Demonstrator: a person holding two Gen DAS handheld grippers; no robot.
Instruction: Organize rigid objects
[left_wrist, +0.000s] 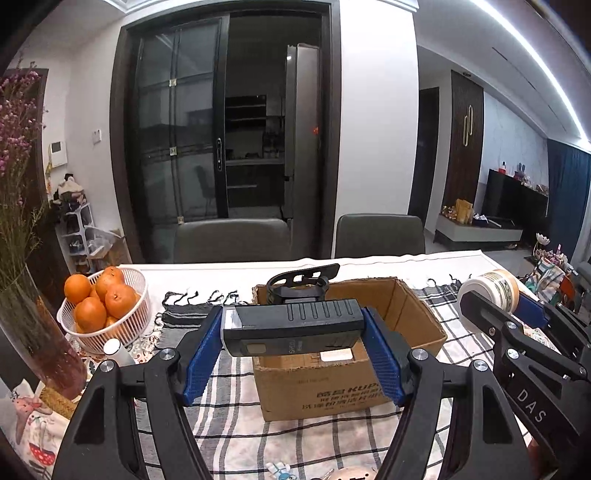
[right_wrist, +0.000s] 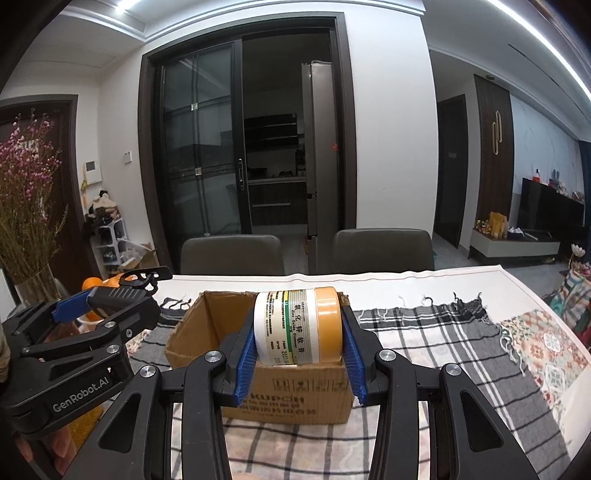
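Observation:
My left gripper is shut on a dark grey flashlight-like device, held crosswise above the open cardboard box; a black handle part sticks up behind it. My right gripper is shut on a white jar with an orange lid, held on its side over the same box. The jar and right gripper also show at the right of the left wrist view. The left gripper shows at the left of the right wrist view.
The box stands on a checked cloth on a white table. A white basket of oranges, a glass vase of dried flowers and a small white bottle stand at the left. Two grey chairs stand behind the table.

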